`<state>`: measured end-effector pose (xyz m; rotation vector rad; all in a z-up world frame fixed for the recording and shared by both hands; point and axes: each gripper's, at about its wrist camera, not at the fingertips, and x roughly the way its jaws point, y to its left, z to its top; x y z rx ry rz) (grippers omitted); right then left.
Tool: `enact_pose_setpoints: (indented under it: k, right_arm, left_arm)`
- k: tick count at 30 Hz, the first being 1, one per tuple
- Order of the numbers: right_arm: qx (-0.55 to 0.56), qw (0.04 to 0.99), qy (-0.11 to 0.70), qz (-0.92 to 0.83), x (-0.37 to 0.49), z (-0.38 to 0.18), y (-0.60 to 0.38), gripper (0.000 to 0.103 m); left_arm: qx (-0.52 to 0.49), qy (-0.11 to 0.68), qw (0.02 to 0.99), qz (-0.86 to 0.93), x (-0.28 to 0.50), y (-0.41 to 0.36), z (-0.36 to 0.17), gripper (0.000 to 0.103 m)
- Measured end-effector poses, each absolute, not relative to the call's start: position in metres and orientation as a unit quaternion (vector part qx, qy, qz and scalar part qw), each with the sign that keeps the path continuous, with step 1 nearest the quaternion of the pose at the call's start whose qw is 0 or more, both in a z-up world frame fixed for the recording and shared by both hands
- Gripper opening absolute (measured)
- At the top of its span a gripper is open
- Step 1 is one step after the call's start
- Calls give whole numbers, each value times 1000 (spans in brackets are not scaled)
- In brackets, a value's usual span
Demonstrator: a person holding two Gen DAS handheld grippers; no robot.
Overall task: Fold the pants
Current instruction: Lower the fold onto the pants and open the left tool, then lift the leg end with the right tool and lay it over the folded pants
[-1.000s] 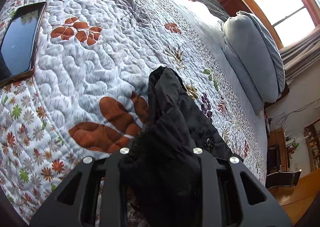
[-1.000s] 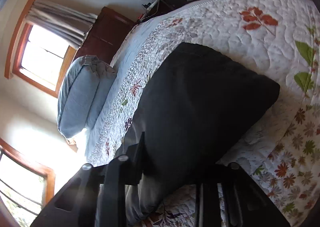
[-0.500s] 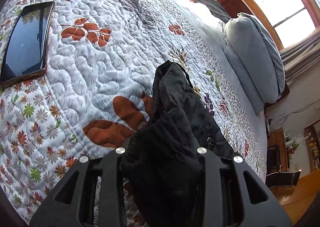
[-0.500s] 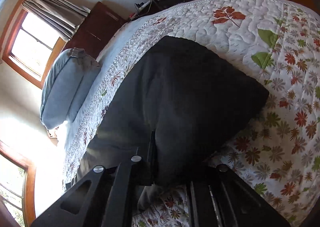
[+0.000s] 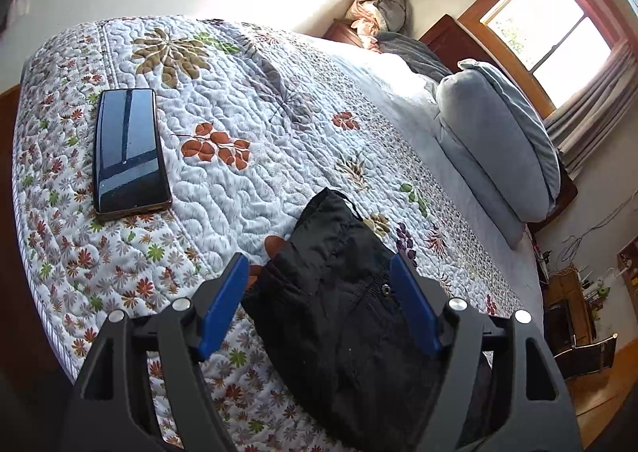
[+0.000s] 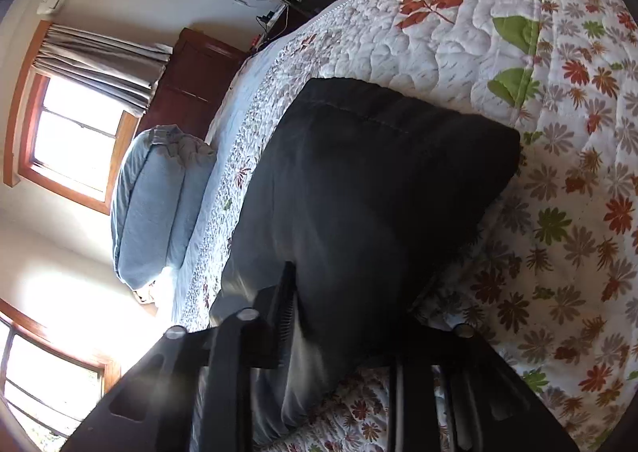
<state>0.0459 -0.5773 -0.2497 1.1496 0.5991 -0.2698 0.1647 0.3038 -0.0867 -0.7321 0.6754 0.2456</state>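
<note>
The black pants (image 5: 351, 292) lie on the floral quilt (image 5: 239, 172) of the bed, folded into a thick bundle near the quilt's edge. In the left wrist view the left gripper (image 5: 317, 304) has just been opening: its blue pads (image 5: 223, 300) stand wide apart on both sides of the bundle's bunched end, and they do not press on the fabric. The cloth is between them but free.

In the right wrist view the right gripper (image 6: 343, 340) is almost closed on the near edge of the pants (image 6: 371, 188); the fabric passes between its fingers and appears pinched there.

The main risk, I think, is that the released end does not stay in place. It looks crumpled and stands up from the quilt, so it may spring open or slide off the layer under it. If the right gripper pulls while only this side is held, the whole bundle can turn or drag on the quilt and lose its shape. A pad of the left gripper may also catch a loose pleat when it retreats.

A black phone (image 5: 127, 150) lies on the quilt, well apart from the pants, so it is in little danger.
</note>
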Motion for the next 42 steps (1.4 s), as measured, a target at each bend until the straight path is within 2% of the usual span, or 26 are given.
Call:
enact_pose_setpoints:
  k: [4, 7, 10, 13, 20, 24, 31, 36, 39, 40, 42]
  right_arm:
    - [525, 797, 266, -134, 50, -236, -570, 15]
    - [520, 796, 273, -142, 52, -231, -569, 15]
    - [518, 797, 273, -146, 58, -221, -566, 15]
    - [490, 820, 259, -145, 63, -194, -556, 15]
    - [304, 916, 247, -86, 100, -99, -466, 15]
    - [166, 945, 280, -35, 131, -75, -385, 15]
    - [35, 932, 360, 36, 149, -119, -274, 15]
    - [-13, 902, 427, 65, 148, -177, -234, 15]
    - [-39, 896, 437, 62, 143, -195, -226, 16]
    - [-40, 894, 440, 68, 142, -196, -226, 19]
    - [-32, 890, 447, 85, 137, -194, -227, 34]
  left_arm:
    - [-329, 347, 877, 52, 177, 263, -92, 76]
    - [-309, 387, 869, 23, 192, 236, -118, 76]
    - [-270, 433, 859, 50, 205, 227, -147, 77]
    - [-256, 441, 859, 48, 209, 227, -151, 77]
    - [-304, 424, 852, 46, 192, 244, -135, 78]
    - [-313, 415, 853, 42, 178, 246, -126, 80]
    - [-331, 408, 850, 33, 167, 244, -120, 81]
    - [-330, 413, 849, 14, 170, 231, -118, 83]
    - [-330, 416, 847, 4, 172, 222, -118, 83]
    - [-329, 418, 847, 2, 173, 219, -118, 83]
    - [-327, 420, 846, -3, 174, 214, -119, 84]
